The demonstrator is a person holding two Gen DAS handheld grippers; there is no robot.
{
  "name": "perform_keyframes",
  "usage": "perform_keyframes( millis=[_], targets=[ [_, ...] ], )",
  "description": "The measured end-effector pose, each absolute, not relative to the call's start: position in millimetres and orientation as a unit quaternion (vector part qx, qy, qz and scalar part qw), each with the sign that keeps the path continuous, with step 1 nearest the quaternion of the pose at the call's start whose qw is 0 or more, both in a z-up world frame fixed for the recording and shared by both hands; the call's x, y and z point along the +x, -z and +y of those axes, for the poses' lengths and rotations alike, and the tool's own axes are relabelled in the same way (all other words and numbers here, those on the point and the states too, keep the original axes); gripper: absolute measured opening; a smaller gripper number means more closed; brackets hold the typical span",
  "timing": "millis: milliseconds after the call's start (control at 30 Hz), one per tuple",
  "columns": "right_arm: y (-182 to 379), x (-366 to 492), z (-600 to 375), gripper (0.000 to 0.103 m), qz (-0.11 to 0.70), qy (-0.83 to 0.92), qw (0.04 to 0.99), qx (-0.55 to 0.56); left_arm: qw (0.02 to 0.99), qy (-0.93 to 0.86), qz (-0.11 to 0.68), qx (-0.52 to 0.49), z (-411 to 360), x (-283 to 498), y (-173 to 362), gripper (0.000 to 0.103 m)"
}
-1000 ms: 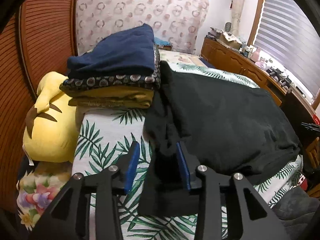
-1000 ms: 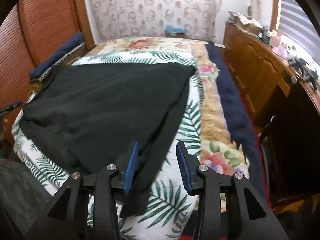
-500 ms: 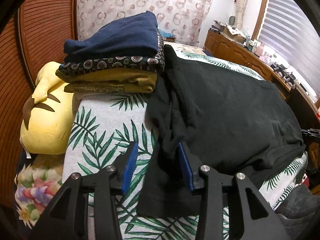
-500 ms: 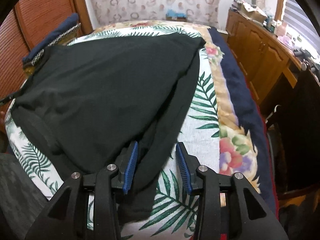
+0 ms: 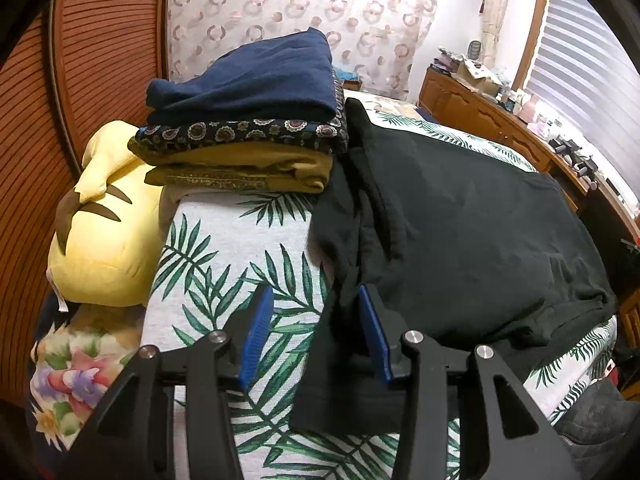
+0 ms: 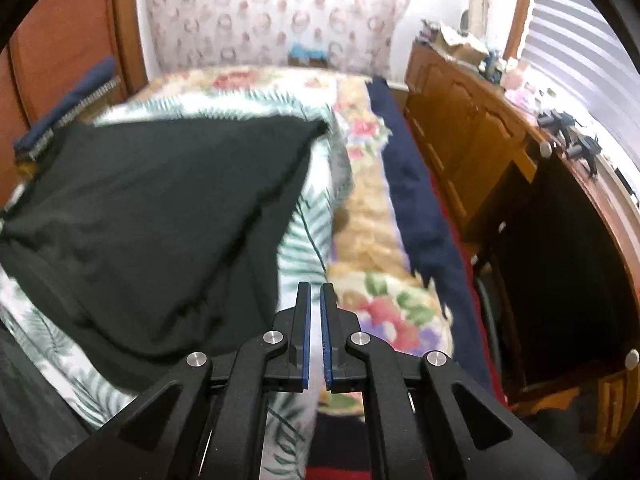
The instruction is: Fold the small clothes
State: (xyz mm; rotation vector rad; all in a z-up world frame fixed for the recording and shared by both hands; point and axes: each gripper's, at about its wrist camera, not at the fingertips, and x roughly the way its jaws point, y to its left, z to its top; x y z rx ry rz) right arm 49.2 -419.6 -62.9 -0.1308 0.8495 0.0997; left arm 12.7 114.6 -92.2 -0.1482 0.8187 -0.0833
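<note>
Shirt [image 5: 460,220] lies flat on the bed; left tool [image 5: 316,320] gapes over its sleeve, right tool [image 6: 316,312] nearly closed, seemingly empty; next, pinch the sleeve.

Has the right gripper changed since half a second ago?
Yes. The right gripper has shut to a narrow gap; before, its fingers straddled the black garment's edge. It now sits right of that edge, over the leaf-print sheet.

Three folded garments [image 5: 256,120], one black shirt [image 5: 460,232], one plush [image 5: 104,232].

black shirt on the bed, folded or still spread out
Mostly spread: the black shirt lies wide across the leaf-print sheet, only its left edge bunched.
</note>
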Motion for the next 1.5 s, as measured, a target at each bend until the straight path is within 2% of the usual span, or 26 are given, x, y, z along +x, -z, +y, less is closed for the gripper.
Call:
perform_keyframes(
  millis=[200, 467, 633, 700, 800, 1000, 1500],
  targets=[
    [51, 65, -392, 0.008, 0.369, -0.083, 0.924, -0.049, 0.913, 0.038, 0.4, -0.072, 116, 11, 93, 0.043],
    [67, 87, -343, 0.017, 0.352, -0.136, 0.925, -0.032, 0.913, 0.041, 0.4, -0.067, 111, 7, 92, 0.043],
    [85, 97, -315, 0.028, 0.362, -0.157, 0.918, -0.039, 0.915, 0.042, 0.396, -0.061, 108, 6, 89, 0.044],
    [91, 99, -310, 0.042, 0.365, -0.159, 0.916, -0.043, 0.916, 0.043, 0.395, -0.059, 106, 5, 88, 0.044],
    [101, 102, -302, 0.047, 0.372, -0.165, 0.912, -0.048, 0.916, 0.043, 0.394, -0.056, 105, 6, 88, 0.044],
    [117, 104, -306, 0.049, 0.391, -0.156, 0.905, -0.053, 0.915, 0.043, 0.396, -0.058, 104, 6, 89, 0.044],
    [126, 71, -305, 0.052, 0.366, -0.145, 0.918, -0.054, 0.909, 0.057, 0.408, -0.067, 94, 8, 97, 0.044]
  ],
)
